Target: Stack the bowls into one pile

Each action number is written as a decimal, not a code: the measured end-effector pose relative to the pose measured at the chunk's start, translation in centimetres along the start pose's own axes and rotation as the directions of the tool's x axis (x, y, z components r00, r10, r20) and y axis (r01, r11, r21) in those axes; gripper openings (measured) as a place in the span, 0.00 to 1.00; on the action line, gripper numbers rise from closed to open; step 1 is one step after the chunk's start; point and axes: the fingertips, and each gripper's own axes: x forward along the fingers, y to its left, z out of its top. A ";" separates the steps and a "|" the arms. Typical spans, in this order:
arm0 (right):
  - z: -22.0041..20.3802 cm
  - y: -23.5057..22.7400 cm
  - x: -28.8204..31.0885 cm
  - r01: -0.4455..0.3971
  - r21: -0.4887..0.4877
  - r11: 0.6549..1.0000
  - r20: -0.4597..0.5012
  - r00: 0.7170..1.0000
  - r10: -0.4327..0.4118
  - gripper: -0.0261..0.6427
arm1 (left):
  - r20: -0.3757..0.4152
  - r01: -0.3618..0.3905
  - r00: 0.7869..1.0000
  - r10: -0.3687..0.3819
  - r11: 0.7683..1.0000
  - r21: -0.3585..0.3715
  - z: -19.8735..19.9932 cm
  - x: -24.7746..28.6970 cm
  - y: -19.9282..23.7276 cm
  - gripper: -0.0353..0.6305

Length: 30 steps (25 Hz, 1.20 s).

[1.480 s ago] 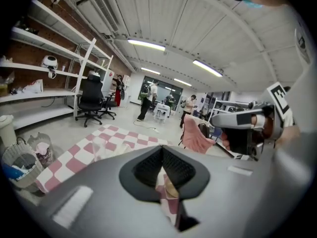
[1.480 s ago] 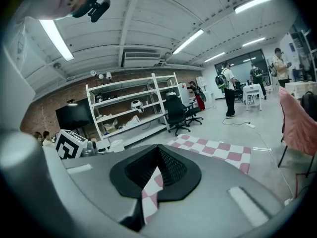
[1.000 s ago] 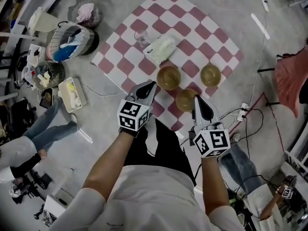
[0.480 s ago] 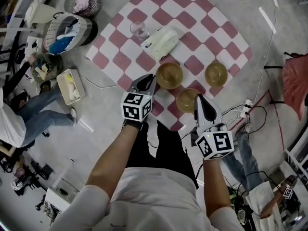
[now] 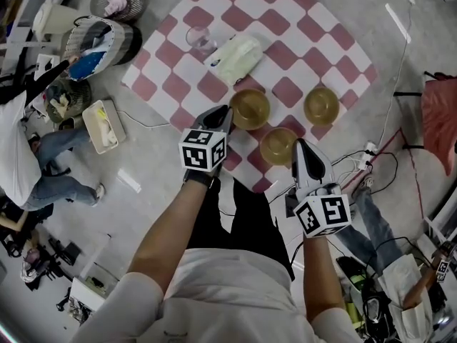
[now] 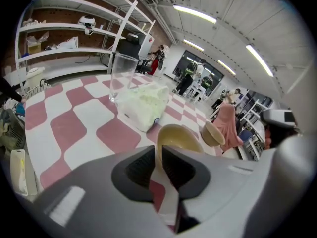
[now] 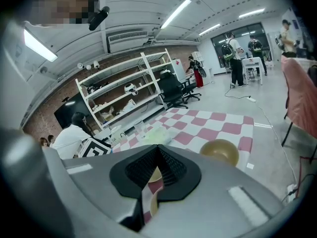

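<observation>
Left gripper view: the left gripper (image 6: 159, 151) has its jaws a little apart, with only a narrow slit, and the rim of the nearest bowl (image 6: 181, 136) shows just past it. The right gripper (image 7: 158, 150) has its jaws closed at the tips, holding nothing. From the head view, three bowls lie apart on the checked cloth (image 5: 307, 20): one (image 5: 250, 108) just beside the left gripper, one (image 5: 278, 146) just before the right gripper, and the third (image 5: 321, 105) further to the right.
</observation>
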 end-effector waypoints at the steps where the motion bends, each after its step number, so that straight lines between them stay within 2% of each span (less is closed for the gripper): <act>1: 0.0 -0.1 -0.1 0.002 0.000 1.000 0.000 1.000 -0.002 0.05 | -0.010 -0.005 1.000 0.004 1.000 -0.005 -0.1 0.2 0.1 0.06; 6: 0.1 -0.5 -0.5 0.012 0.001 1.000 0.000 1.000 -0.012 0.05 | -0.033 -0.039 0.999 0.038 0.999 -0.026 0.1 0.8 0.6 0.06; 16: 1.1 -1.1 -1.1 0.034 0.017 0.999 0.029 0.999 -0.035 0.05 | -0.015 -0.023 1.000 0.022 0.999 -0.026 1.9 -0.4 0.2 0.06; 23: 2.4 -0.9 -1.8 0.044 0.034 0.998 0.067 0.997 -0.046 0.05 | 0.005 0.033 0.999 -0.033 0.999 -0.030 3.6 -2.6 -1.9 0.06; 30: 3.5 -1.0 -3.2 0.064 0.056 0.996 0.111 0.991 -0.070 0.05 | -0.021 0.122 0.992 -0.122 0.993 -0.001 3.2 -4.1 -6.4 0.07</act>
